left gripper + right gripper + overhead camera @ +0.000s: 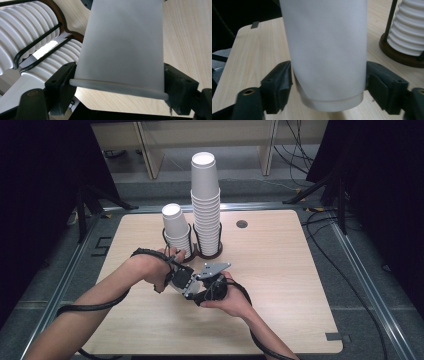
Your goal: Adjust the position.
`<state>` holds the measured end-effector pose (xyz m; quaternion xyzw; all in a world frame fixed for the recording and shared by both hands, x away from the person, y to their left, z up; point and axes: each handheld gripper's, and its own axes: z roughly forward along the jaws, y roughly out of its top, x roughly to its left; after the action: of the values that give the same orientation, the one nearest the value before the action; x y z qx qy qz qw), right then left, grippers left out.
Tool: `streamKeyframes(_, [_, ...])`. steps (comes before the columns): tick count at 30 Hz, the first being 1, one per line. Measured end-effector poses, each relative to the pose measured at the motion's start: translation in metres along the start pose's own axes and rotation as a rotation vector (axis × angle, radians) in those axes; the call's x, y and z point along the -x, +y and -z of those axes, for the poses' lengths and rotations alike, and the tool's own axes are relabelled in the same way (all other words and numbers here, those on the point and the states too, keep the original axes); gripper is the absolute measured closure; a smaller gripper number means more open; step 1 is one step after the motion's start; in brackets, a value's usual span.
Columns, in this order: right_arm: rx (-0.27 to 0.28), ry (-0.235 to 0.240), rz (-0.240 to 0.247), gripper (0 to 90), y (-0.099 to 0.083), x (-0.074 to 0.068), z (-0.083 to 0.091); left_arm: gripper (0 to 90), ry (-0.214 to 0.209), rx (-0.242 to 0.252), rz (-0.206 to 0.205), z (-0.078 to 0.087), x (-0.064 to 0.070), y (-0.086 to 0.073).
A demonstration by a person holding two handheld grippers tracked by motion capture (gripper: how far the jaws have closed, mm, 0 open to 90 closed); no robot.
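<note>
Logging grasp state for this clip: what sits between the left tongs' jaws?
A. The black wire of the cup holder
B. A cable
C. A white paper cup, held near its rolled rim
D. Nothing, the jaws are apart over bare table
C: in the left gripper view the left tongs have both black jaws pressed against a white paper cup just above its rolled rim.

Short cup stack left of tall stack in rack, behind both hands, on table
</note>
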<state>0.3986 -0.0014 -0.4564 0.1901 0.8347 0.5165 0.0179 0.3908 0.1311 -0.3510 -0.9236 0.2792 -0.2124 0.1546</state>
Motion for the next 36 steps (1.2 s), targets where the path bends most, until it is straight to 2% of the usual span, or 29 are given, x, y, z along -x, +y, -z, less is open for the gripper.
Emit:
streamKeyframes(1, [-0.001,0.002,-0.012,25.3,0.000,-0.001,0.000,20.8,0.001,0.001,0.001,0.000,0.000,0.000])
streamKeyframes(3, [0.019,-0.007,0.022,25.7,0.000,0.000,-0.001,20.7,-0.008,-0.002,0.012,0.000,0.001,0.000])
streamKeyframes(5, [0.000,-0.025,0.040,26.1,0.000,0.001,0.000,20.7,0.013,0.000,-0.006,0.000,-0.001,0.000])
streamKeyframes(7, [-0.002,-0.030,0.013,26.7,-0.001,-0.001,0.000,20.7,-0.006,0.000,-0.005,0.000,-0.001,0.000])
streamKeyframes(9, [0.023,-0.012,-0.005,27.3,-0.002,-0.004,-0.001,20.6,0.009,-0.004,0.006,0.001,0.000,0.000])
streamKeyframes(10, [0.030,-0.019,0.001,27.5,-0.002,-0.004,-0.002,20.5,0.010,-0.003,0.011,0.000,0.000,0.000])
streamKeyframes(11, [0.013,-0.031,0.059,27.7,-0.001,-0.001,-0.001,20.4,-0.006,-0.003,0.000,0.000,-0.001,0.000])
streamKeyframes(12, [-0.002,-0.039,0.111,27.9,-0.002,0.002,0.001,20.4,0.025,0.001,0.045,0.001,0.002,-0.001])
streamKeyframes(13, [-0.022,-0.046,0.109,28.2,-0.003,0.002,0.002,20.2,0.031,0.001,0.036,0.001,0.001,-0.001])
streamKeyframes(14, [-0.004,-0.037,0.132,28.3,-0.002,0.003,0.002,20.2,0.033,-0.003,0.029,0.002,0.000,-0.001])
streamKeyframes(16, [-0.001,-0.038,0.136,28.5,-0.002,0.002,0.003,19.8,0.054,0.008,0.084,0.002,0.004,-0.002])
streamKeyframes(18, [-0.005,-0.037,0.105,28.7,-0.003,0.000,0.004,19.4,0.061,0.010,0.086,0.002,0.004,-0.001])
streamKeyframes(20, [-0.005,-0.056,0.128,28.8,-0.003,0.001,0.004,18.8,0.071,0.013,0.085,0.003,0.004,-0.001])
streamKeyframes(21, [0.009,-0.069,0.180,28.9,-0.003,0.003,0.004,18.3,0.063,0.014,0.089,0.004,0.004,-0.001])
streamKeyframes(22, [0.003,-0.062,0.139,28.9,-0.004,0.000,0.005,17.5,0.064,0.018,0.093,0.004,0.004,-0.002])
streamKeyframes(23, [0.002,-0.065,0.142,28.9,-0.004,0.000,0.006,16.6,0.065,0.022,0.092,0.004,0.003,-0.002])
streamKeyframes(24, [0.006,-0.068,0.153,28.9,-0.004,0.000,0.006,15.7,0.058,0.050,0.103,0.002,0.004,-0.002])
streamKeyframes(25, [0.015,-0.076,0.187,29.0,-0.004,0.002,0.006,14.5,0.044,0.060,0.121,0.003,0.004,-0.003])
streamKeyframes(26, [0.012,-0.072,0.184,28.9,-0.004,0.002,0.007,13.6,0.051,0.091,0.154,0.003,0.004,-0.004])
streamKeyframes(31, [0.021,-0.078,0.191,28.9,-0.006,0.003,0.012,5.2,0.093,0.214,0.218,0.006,0.003,-0.011])
streamKeyframes(32, [0.029,-0.090,0.202,28.9,-0.007,0.003,0.013,4.2,0.106,0.244,0.240,0.006,0.004,-0.013])
streamKeyframes(33, [0.025,-0.095,0.172,28.8,-0.008,0.001,0.014,3.1,0.113,0.275,0.260,0.005,0.005,-0.016])
streamKeyframes(34, [0.029,-0.091,0.197,28.8,-0.009,0.002,0.015,2.2,0.123,0.310,0.288,0.005,0.006,-0.020])
streamKeyframes(35, [0.036,-0.102,0.201,28.8,-0.010,0.002,0.016,1.3,0.140,0.345,0.321,0.004,0.008,-0.023])
streamKeyframes(36, [0.038,-0.105,0.181,28.8,-0.013,0.002,0.018,0.9,0.155,0.383,0.354,0.003,0.009,-0.027])
